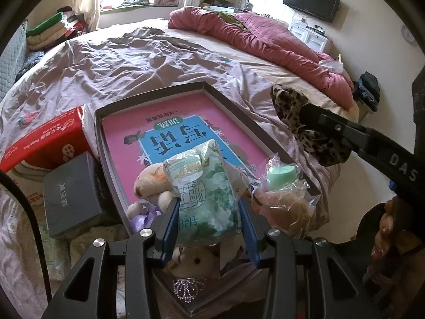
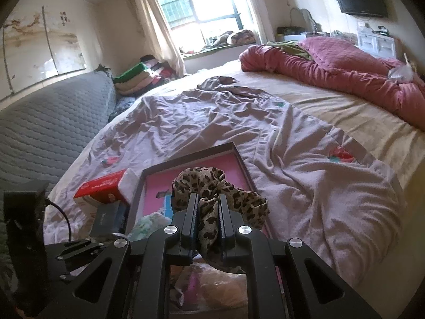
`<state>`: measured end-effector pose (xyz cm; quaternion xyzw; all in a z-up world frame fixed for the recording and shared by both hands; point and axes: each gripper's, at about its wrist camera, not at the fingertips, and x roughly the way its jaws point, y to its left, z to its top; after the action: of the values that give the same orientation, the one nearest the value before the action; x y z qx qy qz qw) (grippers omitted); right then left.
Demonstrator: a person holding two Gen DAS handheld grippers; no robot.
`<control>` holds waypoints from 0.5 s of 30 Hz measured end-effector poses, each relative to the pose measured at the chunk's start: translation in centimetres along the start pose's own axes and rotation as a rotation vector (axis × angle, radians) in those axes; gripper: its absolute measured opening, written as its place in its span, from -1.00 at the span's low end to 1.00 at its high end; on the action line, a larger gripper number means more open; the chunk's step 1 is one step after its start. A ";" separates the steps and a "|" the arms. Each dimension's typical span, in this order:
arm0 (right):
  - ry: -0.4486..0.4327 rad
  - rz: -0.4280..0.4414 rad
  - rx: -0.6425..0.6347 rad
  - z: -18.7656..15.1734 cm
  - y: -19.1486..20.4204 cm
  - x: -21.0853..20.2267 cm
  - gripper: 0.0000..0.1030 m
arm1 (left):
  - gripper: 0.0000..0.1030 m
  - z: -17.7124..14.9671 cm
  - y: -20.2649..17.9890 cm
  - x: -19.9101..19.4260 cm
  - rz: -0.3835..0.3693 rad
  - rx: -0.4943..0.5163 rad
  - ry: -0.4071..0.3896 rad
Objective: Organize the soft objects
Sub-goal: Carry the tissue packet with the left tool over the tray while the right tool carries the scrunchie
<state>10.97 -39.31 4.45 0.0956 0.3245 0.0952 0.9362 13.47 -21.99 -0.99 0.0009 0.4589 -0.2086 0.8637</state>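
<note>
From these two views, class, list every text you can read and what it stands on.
"DAS": white letters on the right tool's black arm.
Book cover in the tray: large characters, upside down, not readable.
Green packet, grey box, red box: print too distorted.

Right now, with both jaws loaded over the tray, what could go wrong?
1. The green tissue pack is pinched low, so it may tip or slip from the left gripper.
2. The leopard cloth dangles from the right gripper and could snag the tray rim.
</note>
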 end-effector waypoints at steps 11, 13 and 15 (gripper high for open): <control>0.085 -0.014 0.004 -1.0 -0.2 2.9 -0.74 | -0.16 -0.2 0.8 0.3 -0.039 -0.024 0.004; 0.104 -0.013 0.000 -1.5 0.1 3.7 -0.74 | -0.16 -0.2 1.0 0.3 -0.047 -0.032 0.003; 0.116 -0.013 -0.007 -1.8 0.4 4.4 -0.74 | -0.16 -0.2 1.2 0.3 -0.053 -0.034 0.002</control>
<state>13.20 -37.66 0.57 0.0844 0.3786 0.0955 0.9167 13.87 -20.97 -1.62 -0.0255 0.4632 -0.2235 0.8572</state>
